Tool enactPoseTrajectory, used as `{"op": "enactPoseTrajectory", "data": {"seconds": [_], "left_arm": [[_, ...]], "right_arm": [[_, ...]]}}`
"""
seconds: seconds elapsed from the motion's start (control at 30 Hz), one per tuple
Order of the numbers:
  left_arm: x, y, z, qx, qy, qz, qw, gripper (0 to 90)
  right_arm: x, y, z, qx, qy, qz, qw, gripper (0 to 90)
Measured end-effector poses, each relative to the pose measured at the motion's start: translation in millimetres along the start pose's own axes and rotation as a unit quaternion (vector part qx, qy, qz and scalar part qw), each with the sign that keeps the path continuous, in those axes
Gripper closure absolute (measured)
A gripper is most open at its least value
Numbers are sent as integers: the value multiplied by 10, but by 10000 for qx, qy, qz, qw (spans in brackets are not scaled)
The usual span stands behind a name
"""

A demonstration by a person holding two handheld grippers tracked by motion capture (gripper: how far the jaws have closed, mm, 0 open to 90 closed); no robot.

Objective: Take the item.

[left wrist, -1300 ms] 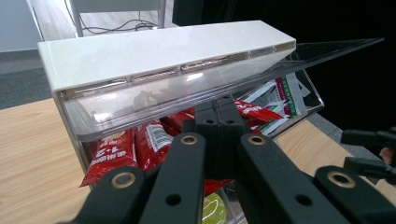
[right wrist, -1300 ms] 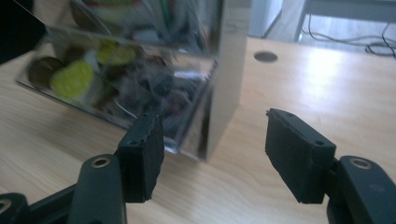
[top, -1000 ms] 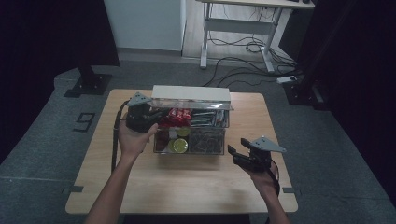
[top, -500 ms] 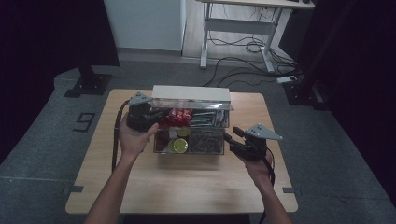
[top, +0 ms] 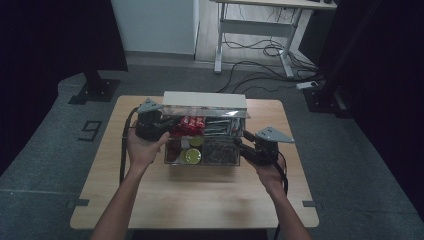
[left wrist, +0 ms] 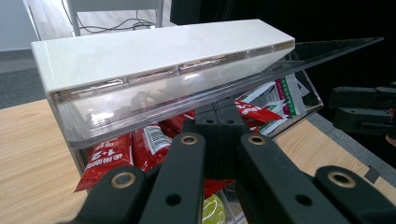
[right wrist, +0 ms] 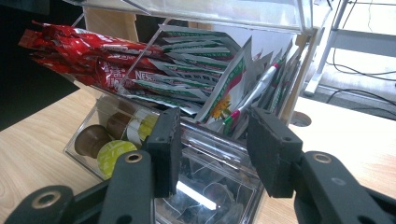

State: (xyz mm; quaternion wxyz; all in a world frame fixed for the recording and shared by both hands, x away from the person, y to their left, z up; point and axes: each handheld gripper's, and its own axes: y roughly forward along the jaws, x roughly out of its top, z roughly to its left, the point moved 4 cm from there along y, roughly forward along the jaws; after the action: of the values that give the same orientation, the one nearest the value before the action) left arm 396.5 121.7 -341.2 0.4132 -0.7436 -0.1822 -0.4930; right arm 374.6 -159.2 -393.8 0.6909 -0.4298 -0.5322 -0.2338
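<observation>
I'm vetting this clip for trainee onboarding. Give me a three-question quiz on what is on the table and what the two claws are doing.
1. True or false: the right claw is shut on a red sachet.
2. Which sits in the clear organiser box? A) red sachets B) spoons C) batteries
3. Fill in: the box's white lid is ____ (raised or closed).

Key
1. False: its jaws stand open at the box's right end, around nothing.
2. A: red sachets lie in the back row, beside green and white packets, with coffee pods in front.
3. Raised: the left claw sits just under it.
</observation>
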Motion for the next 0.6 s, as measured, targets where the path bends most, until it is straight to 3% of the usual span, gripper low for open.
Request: {"op": "enactPoseTrajectory", "data": {"seconds": [0.6], "left_arm": [[-2, 1, -6, -2, 4, -12, 10000, 900]], "right_arm": [[132, 124, 26, -89, -72, 6, 9999, 565]]}}
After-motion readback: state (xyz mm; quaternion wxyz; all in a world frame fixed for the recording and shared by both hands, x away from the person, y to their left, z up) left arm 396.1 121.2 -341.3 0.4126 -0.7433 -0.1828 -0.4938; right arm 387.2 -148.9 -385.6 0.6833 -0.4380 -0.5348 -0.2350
